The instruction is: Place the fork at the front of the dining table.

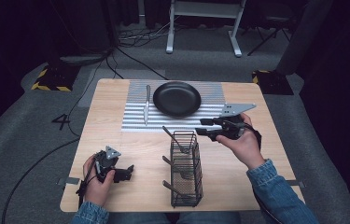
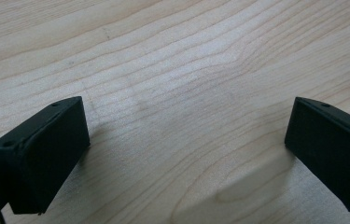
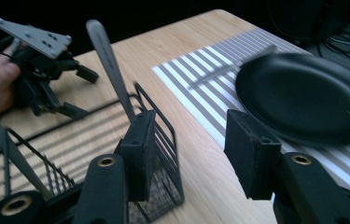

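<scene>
Right claw half open, empty, beside wire basket, left claw wide, empty

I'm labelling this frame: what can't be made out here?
- Heads of the utensils in the wire basket: high view, hidden by the mesh, too small to tell fork from spoon.
- Knife: right gripper view, blurred.
- Black plate: right gripper view, cut off by the right edge.
- Left gripper: left gripper view, body cut off by the bottom edge.

Bare wood lies between the wire basket and plate; upright utensil handles crowd the basket
</scene>
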`<state>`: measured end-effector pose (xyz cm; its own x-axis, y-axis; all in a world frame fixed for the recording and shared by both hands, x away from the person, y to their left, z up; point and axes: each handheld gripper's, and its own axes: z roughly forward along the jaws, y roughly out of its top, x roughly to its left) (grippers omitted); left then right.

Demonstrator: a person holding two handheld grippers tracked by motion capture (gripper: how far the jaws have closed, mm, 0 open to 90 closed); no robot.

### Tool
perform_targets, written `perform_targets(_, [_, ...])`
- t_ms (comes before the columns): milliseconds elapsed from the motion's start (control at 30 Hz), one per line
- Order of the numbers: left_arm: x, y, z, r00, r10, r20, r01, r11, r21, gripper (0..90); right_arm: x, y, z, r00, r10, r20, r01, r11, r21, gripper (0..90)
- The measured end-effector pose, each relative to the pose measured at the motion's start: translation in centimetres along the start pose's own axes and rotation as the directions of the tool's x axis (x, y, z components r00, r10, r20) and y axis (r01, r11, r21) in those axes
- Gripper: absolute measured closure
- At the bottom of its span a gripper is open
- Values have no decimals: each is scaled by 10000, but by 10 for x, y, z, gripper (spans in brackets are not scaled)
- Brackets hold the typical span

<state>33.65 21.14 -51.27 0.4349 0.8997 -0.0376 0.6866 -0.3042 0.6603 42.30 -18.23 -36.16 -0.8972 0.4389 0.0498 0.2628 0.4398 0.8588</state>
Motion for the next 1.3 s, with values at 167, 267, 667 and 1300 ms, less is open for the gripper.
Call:
perform_targets(167, [0,0,0,10000,29,23,-29,10000,-11,0,6,16,15,9989,-316,-350,318,9995,44,532])
perform_targets(267, [0,0,0,10000,29,22,-29,10000,-10,0,12,30,28,9966,-529,-636,532,9986,20,512])
perform_targets(667, [0,0,0,10000,29,24,-29,10000,-10,0,27,44,60,9829,-923,-1596,994,9943,373,566])
perform_targets(1300, [0,0,0,10000,21,23,-21,10000,-15,0,29,41,81,9657,-1148,-2328,1392,9860,914,748])
